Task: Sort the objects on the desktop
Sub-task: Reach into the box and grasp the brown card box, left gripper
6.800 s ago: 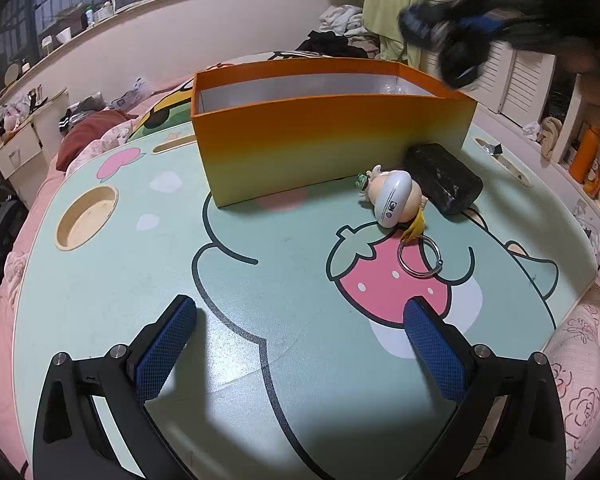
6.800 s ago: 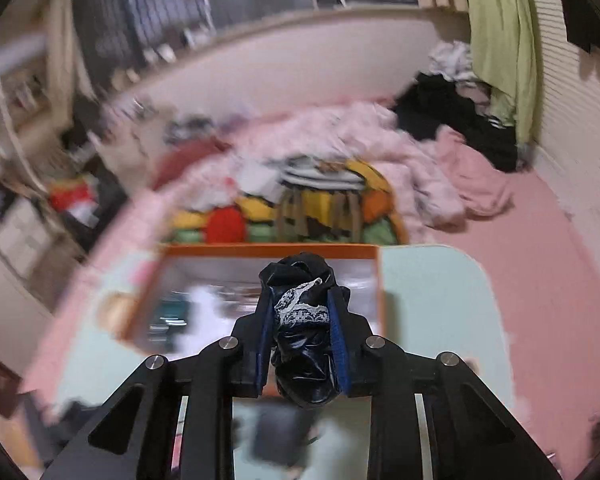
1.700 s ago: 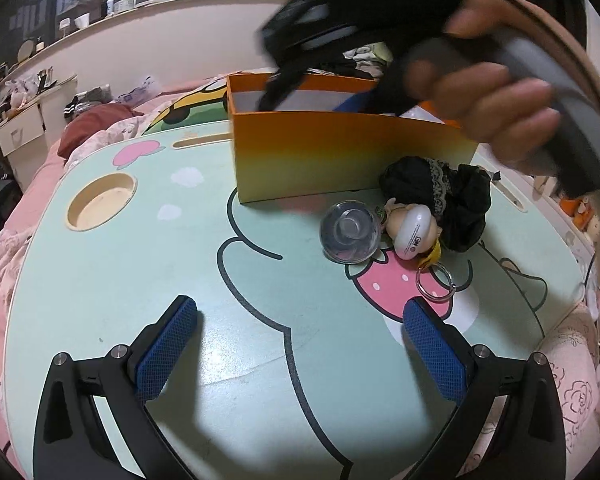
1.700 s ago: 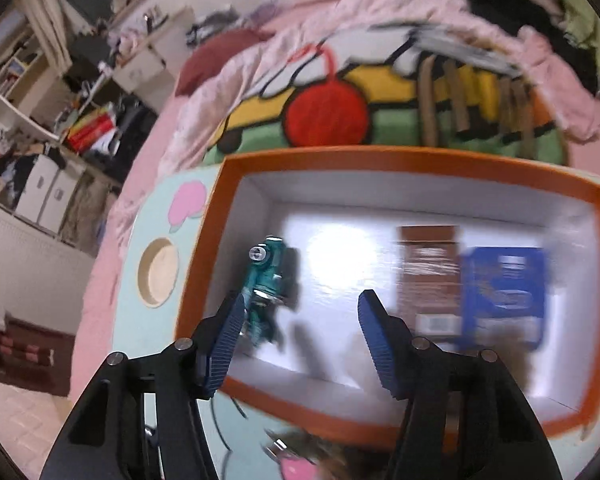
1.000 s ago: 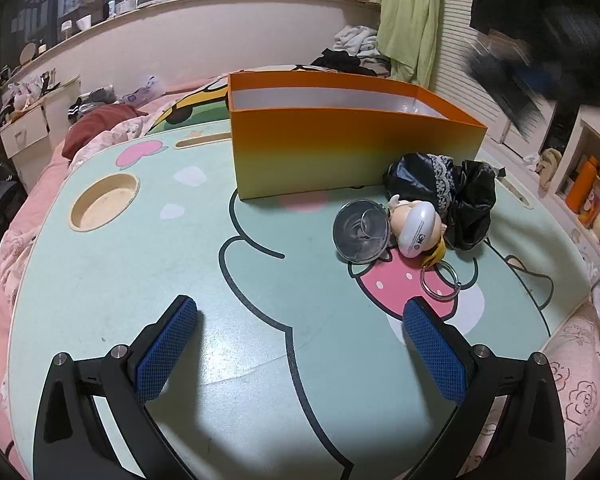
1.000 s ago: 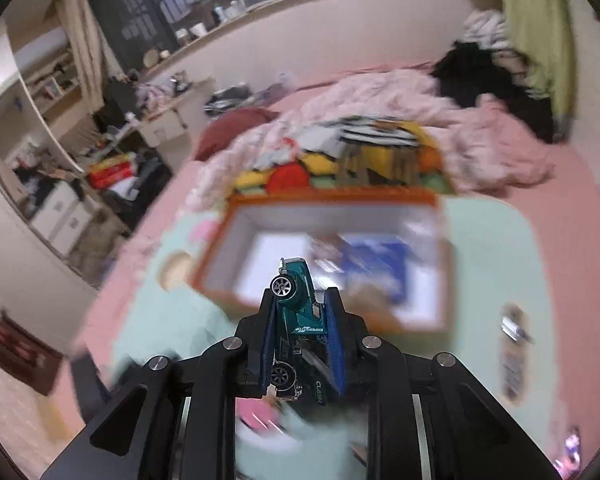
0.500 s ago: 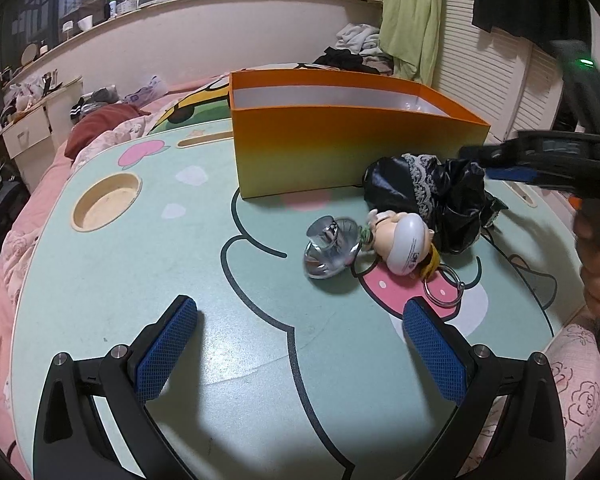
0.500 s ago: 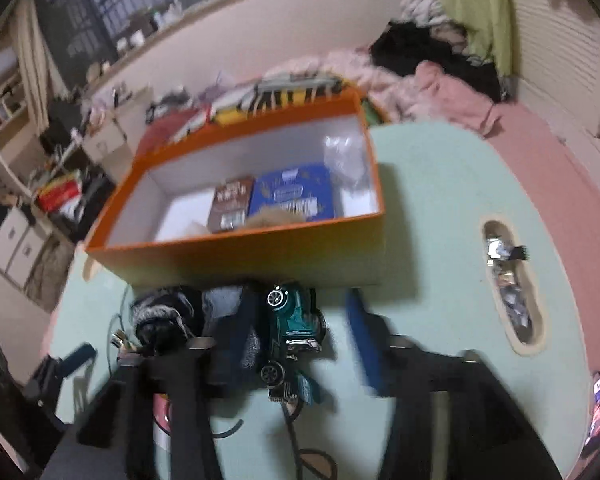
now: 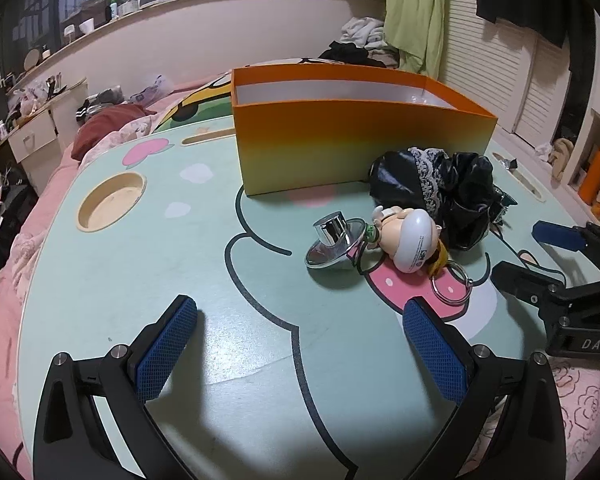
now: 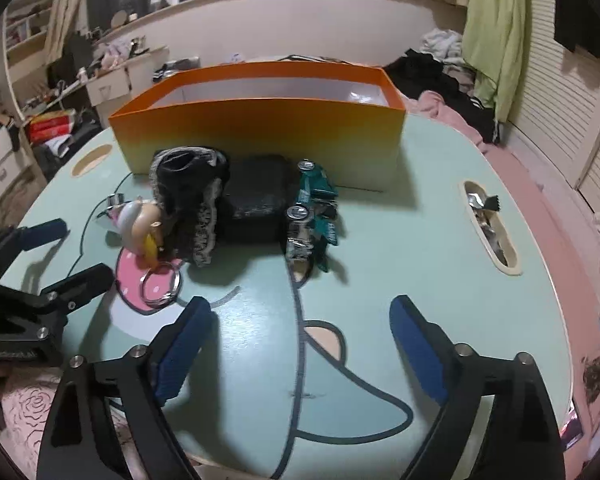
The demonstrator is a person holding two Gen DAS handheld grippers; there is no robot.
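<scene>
An orange box (image 9: pixel 360 148) stands at the back of the mint table (image 9: pixel 180 272); it also shows in the right wrist view (image 10: pixel 260 136). In front of it lie a black lace cloth (image 9: pixel 432 184) (image 10: pixel 192 196), a doll keychain (image 9: pixel 412 240) (image 10: pixel 140 224), a chrome cup (image 9: pixel 332 240), a black block (image 10: pixel 256 196) and a teal toy car (image 10: pixel 312 208). My left gripper (image 9: pixel 300 336) is open and empty, short of the chrome cup. My right gripper (image 10: pixel 300 336) is open and empty, short of the toy car; it also shows in the left wrist view (image 9: pixel 540 256).
A round recess (image 9: pixel 112 200) sits at the table's left and a slot (image 10: pixel 488 224) with small items at its right. A pink bed with clothes lies behind the table. Louvred doors (image 10: pixel 572 120) stand on the right.
My right gripper carried the teal toy car out of the box, set it beside the black block, opened and drew back. The chrome cup tipped onto its rim.
</scene>
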